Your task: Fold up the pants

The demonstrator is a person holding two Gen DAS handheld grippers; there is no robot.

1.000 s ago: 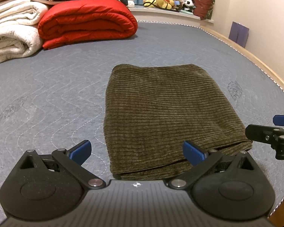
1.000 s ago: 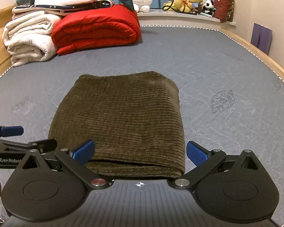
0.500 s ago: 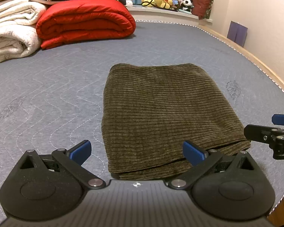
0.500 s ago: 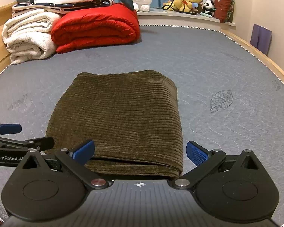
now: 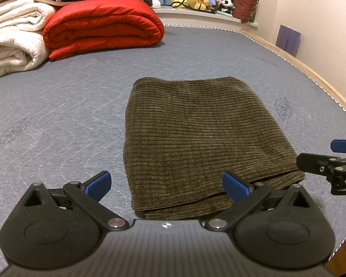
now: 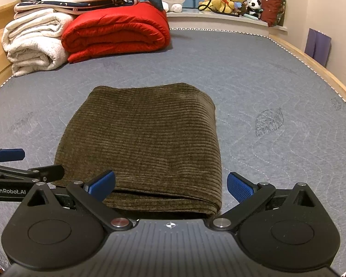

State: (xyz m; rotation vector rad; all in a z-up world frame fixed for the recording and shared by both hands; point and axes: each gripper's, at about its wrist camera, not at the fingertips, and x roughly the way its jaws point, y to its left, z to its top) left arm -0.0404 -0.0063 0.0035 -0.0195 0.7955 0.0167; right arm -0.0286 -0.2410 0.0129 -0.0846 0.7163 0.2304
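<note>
The olive corduroy pants (image 5: 203, 136) lie folded into a thick rectangle on the grey quilted mattress (image 5: 57, 115); they also show in the right wrist view (image 6: 145, 143). My left gripper (image 5: 166, 184) is open and empty just above the near left corner of the bundle. My right gripper (image 6: 170, 184) is open and empty over the near right corner. The right gripper shows at the right edge of the left wrist view (image 5: 329, 159). The left gripper shows at the left edge of the right wrist view (image 6: 20, 164).
A rolled red quilt (image 5: 101, 32) and folded white blankets (image 5: 11, 43) lie at the mattress's far left. Plush toys (image 6: 233, 0) and a dark red cushion (image 6: 273, 5) sit on the ledge behind. A wooden bed rail (image 5: 311, 78) runs along the right.
Both grippers have drawn back slightly and stay open; the pants sit a little farther off in both views. The pants have not moved.
</note>
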